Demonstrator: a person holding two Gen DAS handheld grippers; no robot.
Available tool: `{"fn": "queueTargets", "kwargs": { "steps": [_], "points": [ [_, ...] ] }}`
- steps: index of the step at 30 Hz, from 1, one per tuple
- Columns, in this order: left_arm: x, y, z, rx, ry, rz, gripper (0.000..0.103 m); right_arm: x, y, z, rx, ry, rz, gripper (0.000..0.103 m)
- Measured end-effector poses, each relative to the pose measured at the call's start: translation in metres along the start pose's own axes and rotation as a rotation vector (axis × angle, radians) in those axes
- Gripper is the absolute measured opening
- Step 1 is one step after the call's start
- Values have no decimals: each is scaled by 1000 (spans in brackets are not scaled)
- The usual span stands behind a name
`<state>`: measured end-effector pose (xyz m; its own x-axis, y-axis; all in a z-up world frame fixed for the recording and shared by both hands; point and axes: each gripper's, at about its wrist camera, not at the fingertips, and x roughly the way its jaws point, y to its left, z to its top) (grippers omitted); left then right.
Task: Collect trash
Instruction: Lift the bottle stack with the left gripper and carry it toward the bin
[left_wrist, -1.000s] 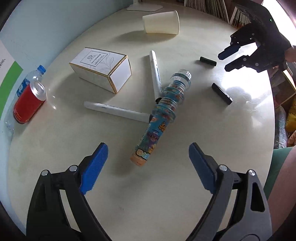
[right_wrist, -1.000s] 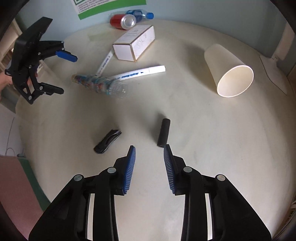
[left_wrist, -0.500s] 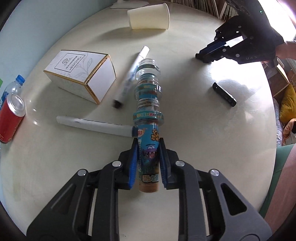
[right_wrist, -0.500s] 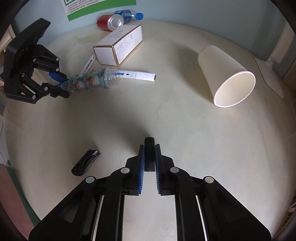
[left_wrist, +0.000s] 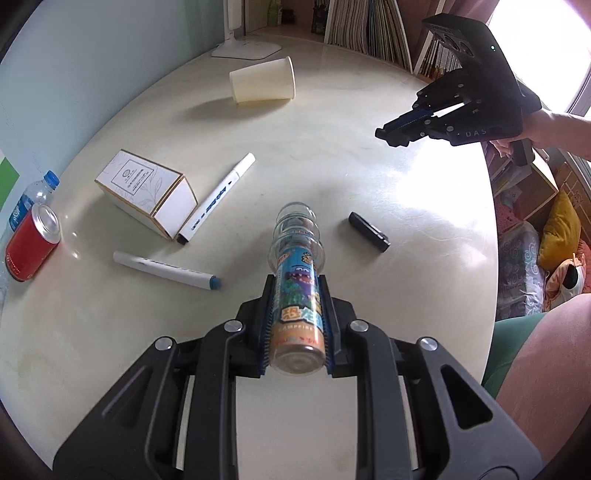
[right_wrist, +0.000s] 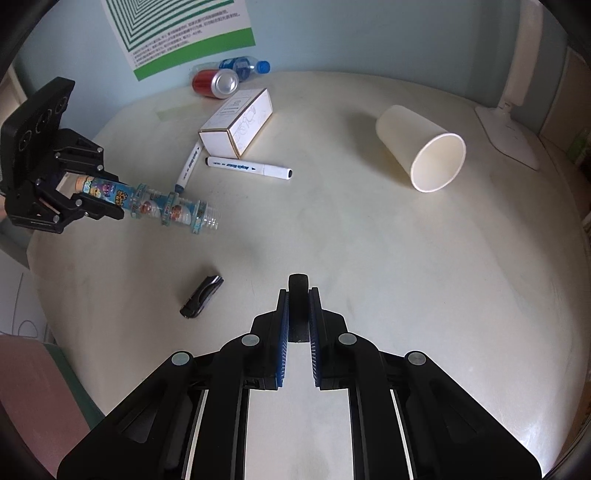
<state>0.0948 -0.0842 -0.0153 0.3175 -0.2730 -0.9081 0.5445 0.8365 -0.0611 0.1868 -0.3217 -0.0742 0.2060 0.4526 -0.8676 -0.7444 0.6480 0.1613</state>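
in the left wrist view the left tool (left_wrist: 297, 317) fills the bottom centre, its blue pads clamped on the base end of a cartoon-printed bottle (left_wrist: 297, 280) that points up the frame, its open neck toward the middle of the round desk (left_wrist: 424, 206). right of the bottle lies a black cap (left_wrist: 368, 231). left of it are two markers: one (left_wrist: 167, 270) lying across the lower left, another (left_wrist: 217, 196) slanting up beside a white box (left_wrist: 146, 192). a red can (left_wrist: 32, 247) and a water bottle (left_wrist: 31, 199) sit at the left edge, a paper cup (left_wrist: 263, 85) on its side at upper centre. the right tool (left_wrist: 386, 132) hangs at upper right.

in the right wrist view that right tool (right_wrist: 298, 295) sits at bottom centre, pads closed on a small black cylinder (right_wrist: 298, 291) whose tip pokes out ahead. the cap (right_wrist: 202, 296) lies left of it, the cup (right_wrist: 421, 147) at upper right, and a lamp base (right_wrist: 508, 133) at the right edge.
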Motion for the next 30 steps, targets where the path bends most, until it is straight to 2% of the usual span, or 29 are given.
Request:
{"fn": "queueTargets", "kwargs": {
  "steps": [8, 10, 15, 18, 20, 21, 22, 24, 26, 28, 29, 30],
  "points": [
    [6, -17, 2, -20, -9, 2, 19, -36, -7, -46, 44, -26, -27, 11],
    [17, -24, -2, -4, 10, 28, 19, -37, -5, -58, 51, -16, -25, 11],
    [51, -27, -20, -43, 72, 11, 20, -29, 3, -80, 65, 8, -15, 11],
    [59, -25, -25, -50, 68, 19, 20, -18, 8, -83, 52, 33, -5, 11],
    [59, -23, -21, -51, 70, 22, 33, -11, 11, -81, 44, 44, -2, 11],
    [58, -23, -18, -37, 65, 34, 45, -8, 11, -78, 42, 49, 0, 11],
    [58, -23, -16, -23, 59, 35, 52, -6, 13, -74, 39, 50, 2, 11],
    [57, -22, -10, 0, 66, 30, 62, -3, 14, -67, 36, 48, 7, 11],
    [59, -20, -1, 26, 60, 33, 66, -3, 16, -61, 36, 42, 11, 11],
    [65, -17, 4, 30, 67, 19, 65, -2, 17, -56, 37, 42, 7, 11],
    [68, -14, 7, 24, 75, 8, 63, -1, 16, -54, 41, 43, 9, 11],
    [71, -11, 9, 16, 76, -9, 54, -1, 16, -53, 44, 43, 7, 11]
  ]
}}
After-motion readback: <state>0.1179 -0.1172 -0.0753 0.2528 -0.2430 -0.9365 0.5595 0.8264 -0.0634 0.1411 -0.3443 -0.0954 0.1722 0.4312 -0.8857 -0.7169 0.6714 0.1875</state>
